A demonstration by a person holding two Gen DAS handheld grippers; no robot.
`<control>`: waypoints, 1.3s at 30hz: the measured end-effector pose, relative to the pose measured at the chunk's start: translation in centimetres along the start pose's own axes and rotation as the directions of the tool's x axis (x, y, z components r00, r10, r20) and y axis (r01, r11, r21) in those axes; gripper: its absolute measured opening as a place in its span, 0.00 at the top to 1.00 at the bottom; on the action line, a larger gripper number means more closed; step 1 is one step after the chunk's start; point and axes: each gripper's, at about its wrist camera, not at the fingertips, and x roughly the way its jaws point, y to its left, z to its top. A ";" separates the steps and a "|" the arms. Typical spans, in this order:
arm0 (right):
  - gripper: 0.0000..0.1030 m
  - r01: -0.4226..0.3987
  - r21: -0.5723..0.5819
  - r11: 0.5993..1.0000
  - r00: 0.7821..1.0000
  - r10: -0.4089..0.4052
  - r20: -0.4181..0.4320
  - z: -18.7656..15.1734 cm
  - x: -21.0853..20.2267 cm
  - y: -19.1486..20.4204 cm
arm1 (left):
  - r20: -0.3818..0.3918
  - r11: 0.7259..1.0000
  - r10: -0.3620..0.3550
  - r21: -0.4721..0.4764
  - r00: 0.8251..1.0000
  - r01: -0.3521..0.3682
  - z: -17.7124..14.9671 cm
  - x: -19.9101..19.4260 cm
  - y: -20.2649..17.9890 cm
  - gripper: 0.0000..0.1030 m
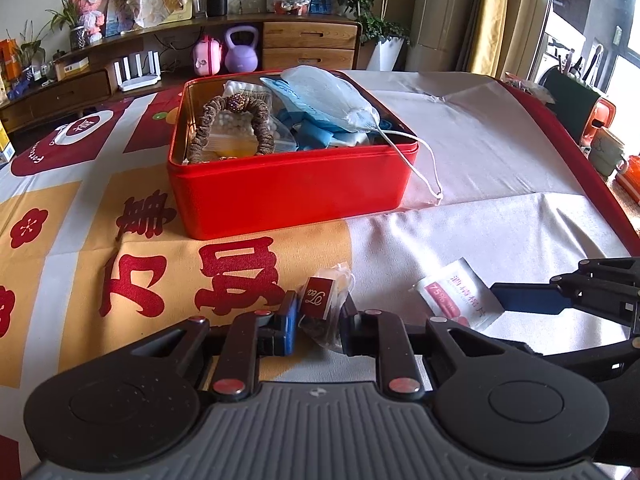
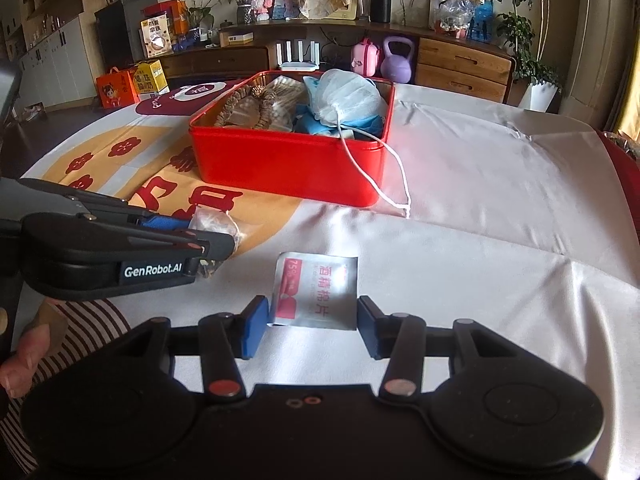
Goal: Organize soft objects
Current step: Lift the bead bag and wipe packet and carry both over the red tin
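A red tin box stands open on the table, holding a brown scrunchie, blue items and a white face mask whose ear loop hangs over the rim. My left gripper has its jaws close around a clear tea bag pouch with a red label, which also shows in the right wrist view. My right gripper is open, its fingers on either side of a silver alcohol wipe sachet lying flat on the cloth.
A patterned red, orange and white tablecloth covers the table. A wooden sideboard with a purple kettlebell and plants stands behind. Cups and a container sit at the far right edge.
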 end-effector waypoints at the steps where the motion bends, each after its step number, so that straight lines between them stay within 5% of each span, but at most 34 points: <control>1: 0.54 -0.001 0.001 1.000 1.000 0.001 0.003 0.0 -0.2 0.0 | -0.001 1.000 -0.002 -0.005 1.000 0.002 0.0 -0.1 0.1 0.80; 19: 0.54 -0.003 -0.014 1.000 0.999 0.004 0.053 1.9 -5.4 1.3 | 0.020 0.996 -0.034 -0.078 0.999 0.035 1.0 -5.0 0.9 0.80; 39: 0.54 0.014 -0.076 0.997 0.992 -0.004 0.128 6.7 -7.3 2.3 | 0.130 0.997 -0.062 -0.044 0.990 0.068 5.9 -9.7 1.4 0.80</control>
